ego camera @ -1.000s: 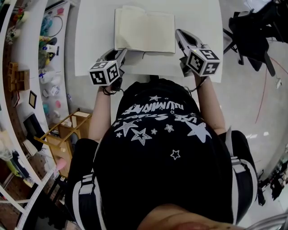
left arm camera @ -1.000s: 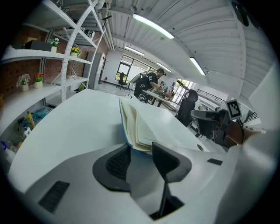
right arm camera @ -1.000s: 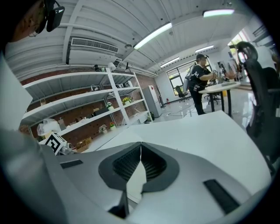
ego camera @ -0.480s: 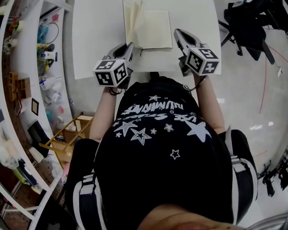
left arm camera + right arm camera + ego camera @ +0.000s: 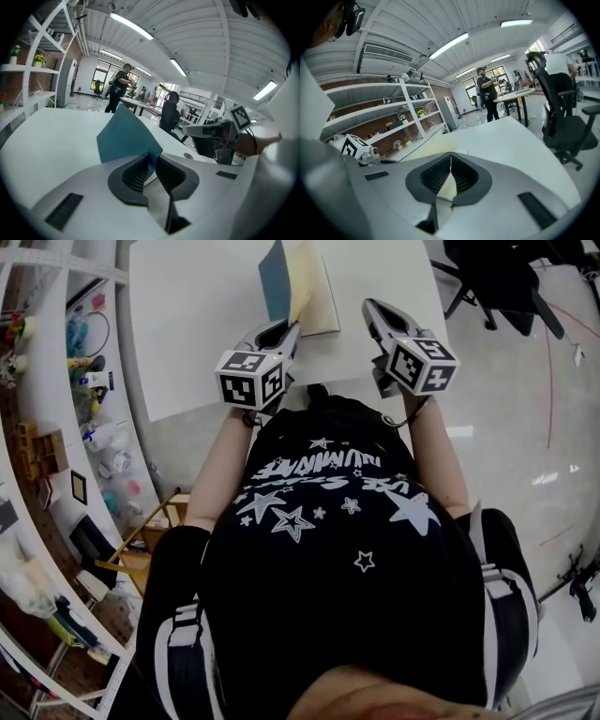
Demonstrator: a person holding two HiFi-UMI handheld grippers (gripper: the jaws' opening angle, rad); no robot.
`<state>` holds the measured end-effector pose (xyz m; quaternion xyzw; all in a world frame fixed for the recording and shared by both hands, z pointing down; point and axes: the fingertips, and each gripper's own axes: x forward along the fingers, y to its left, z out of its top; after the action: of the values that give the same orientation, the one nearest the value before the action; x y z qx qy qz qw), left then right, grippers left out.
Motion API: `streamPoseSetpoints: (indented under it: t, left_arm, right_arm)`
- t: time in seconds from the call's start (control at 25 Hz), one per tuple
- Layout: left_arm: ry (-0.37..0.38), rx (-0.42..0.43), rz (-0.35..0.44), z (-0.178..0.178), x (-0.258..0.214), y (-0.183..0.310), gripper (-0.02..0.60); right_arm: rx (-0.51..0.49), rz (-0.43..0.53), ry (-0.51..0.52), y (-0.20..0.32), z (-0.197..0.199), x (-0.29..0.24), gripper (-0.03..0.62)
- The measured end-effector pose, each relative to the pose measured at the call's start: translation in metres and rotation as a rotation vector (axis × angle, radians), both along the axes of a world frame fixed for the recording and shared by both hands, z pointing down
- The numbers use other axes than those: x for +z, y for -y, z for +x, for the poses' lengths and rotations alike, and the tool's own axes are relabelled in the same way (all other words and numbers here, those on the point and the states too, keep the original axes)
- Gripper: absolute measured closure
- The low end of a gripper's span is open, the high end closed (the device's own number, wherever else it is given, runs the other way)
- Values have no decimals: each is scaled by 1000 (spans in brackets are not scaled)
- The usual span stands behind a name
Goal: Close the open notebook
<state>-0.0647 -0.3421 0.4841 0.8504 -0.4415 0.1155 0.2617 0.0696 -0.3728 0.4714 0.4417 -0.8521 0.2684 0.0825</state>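
The left gripper (image 5: 152,159) is clamped on the lower edge of the notebook's blue cover (image 5: 124,136), the 2 ribbed pads pressed against either face of it. Above the jaws the cover stands up off the worktop (image 5: 51,136), tilted, its blue outer side turned to the left of the gripper. In the head view the left gripper (image 5: 289,331) sits at the near edge of the notebook (image 5: 314,296). The blue cover (image 5: 274,277) rises just ahead of its tips, and the cream pages lie to the right of the cover, one leaf partly lifted with it. The notebook is half folded, resting on the white worktop (image 5: 197,315) between the 2 grippers and slightly ahead of them.

The right gripper (image 5: 451,157) has its jaws together, tips touching, with nothing caught between them. It hangs over the worktop (image 5: 506,136) just right of the notebook, apart from its right edge in the head view (image 5: 372,307). A strip of cream page shows beyond its tips to the left.

Further left of the left gripper, past the worktop's edge, run shelves (image 5: 56,381) of small items. To the right of the right gripper stands a black office chair (image 5: 562,103).
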Motion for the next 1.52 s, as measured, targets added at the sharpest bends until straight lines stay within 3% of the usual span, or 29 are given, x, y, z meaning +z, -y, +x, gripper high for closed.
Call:
streamPoseSetpoints:
  t: [0.2, 0.36, 0.52, 0.84, 1.24, 1.52]
  left_arm:
    - [45, 99, -2, 30, 17, 2, 529]
    - [90, 111, 72, 34, 15, 0, 528]
    - [47, 66, 98, 20, -1, -7, 526]
    - [31, 118, 128, 7, -29, -54, 526]
    - [-74, 36, 118, -43, -31, -112, 528]
    - [-130, -15, 91, -70, -20, -135, 531]
  right_arm:
    - [21, 2, -9, -11, 10, 0, 585]
    - [33, 15, -19, -20, 16, -6, 586]
    - [54, 19, -18, -32, 18, -9, 586]
    - [69, 28, -5, -63, 4, -19, 585]
    - [39, -3, -71, -114, -34, -8, 586]
    - [52, -58, -92, -155, -34, 11, 586]
